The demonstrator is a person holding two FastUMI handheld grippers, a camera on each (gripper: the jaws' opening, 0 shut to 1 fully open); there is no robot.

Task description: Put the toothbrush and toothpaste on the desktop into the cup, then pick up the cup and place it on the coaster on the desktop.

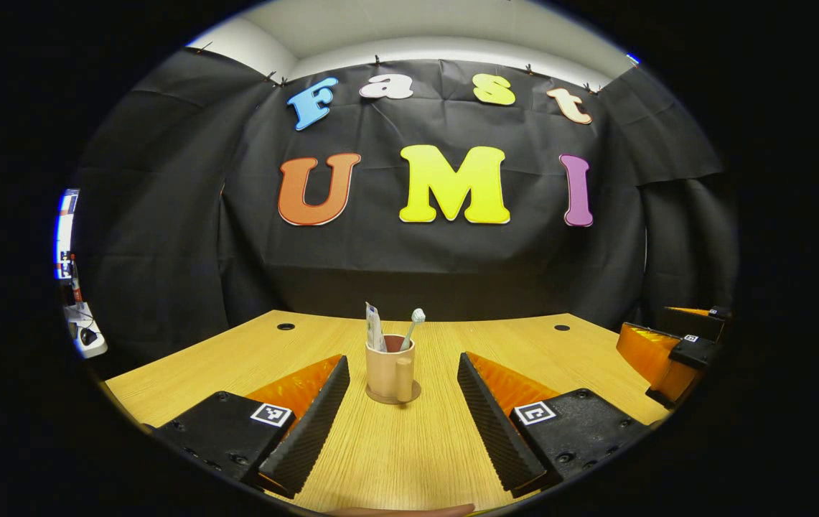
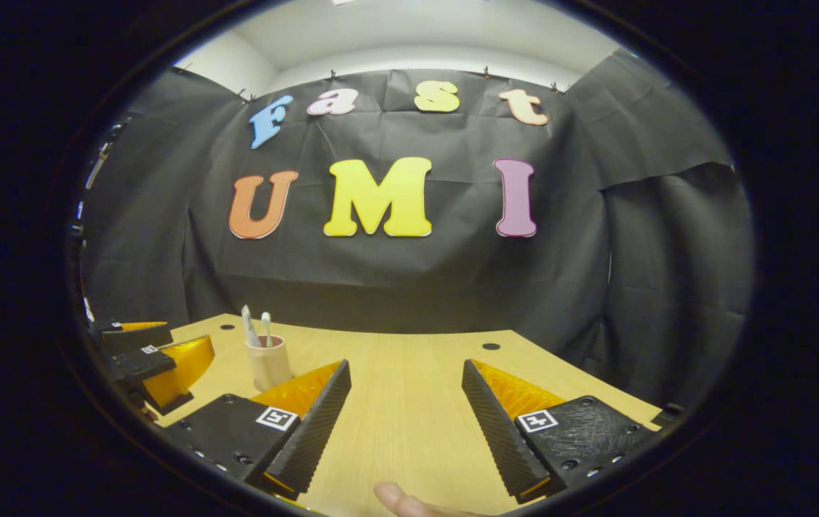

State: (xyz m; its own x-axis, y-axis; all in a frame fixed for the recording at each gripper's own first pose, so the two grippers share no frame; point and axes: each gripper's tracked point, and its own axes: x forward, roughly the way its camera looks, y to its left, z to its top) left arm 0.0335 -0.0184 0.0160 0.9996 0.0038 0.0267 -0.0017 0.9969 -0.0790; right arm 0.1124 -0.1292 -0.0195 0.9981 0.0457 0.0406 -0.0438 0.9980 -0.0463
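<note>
- cup (image 1: 390,370) stands upright on the coaster (image 1: 416,393), about midway across the worktop (image 1: 395,459) and nearer its far edge than the near one; in the left gripper view it sits straight ahead between my left hand-held gripper (image 1: 403,391) fingers, apart from both.
- toothbrush (image 1: 413,324) and toothpaste (image 1: 375,327) both stick up out of the cup, the brush leaning toward the right, the tube toward the left.
- i judge the task as good as done: both items are in the cup and the cup rests on the round coaster, whose rim peeks out under its base. nothing looks left but to draw my hands away.
- my left hand-held gripper is spread wide and holds nothing; its fingers flank the cup without touching it.
- my right hand-held gripper (image 2: 406,398) is also spread wide and empty, over bare worktop toward the right side; from the right gripper view the cup (image 2: 270,362) lies off to the left, with the brush and tube rising from it.
- in that view the left hand-held gripper shows near the left edge of the worktop, just beside the cup.
- a fingertip (image 2: 398,499) of mine shows at the bottom of the right gripper view.
- writing: the toothpaste tube has some print, too small to read. the cup looks plain, and i can make out no brand on the coaster. the square black-and-white markers (image 1: 270,414) on the fingers are patterns, not text.
</note>
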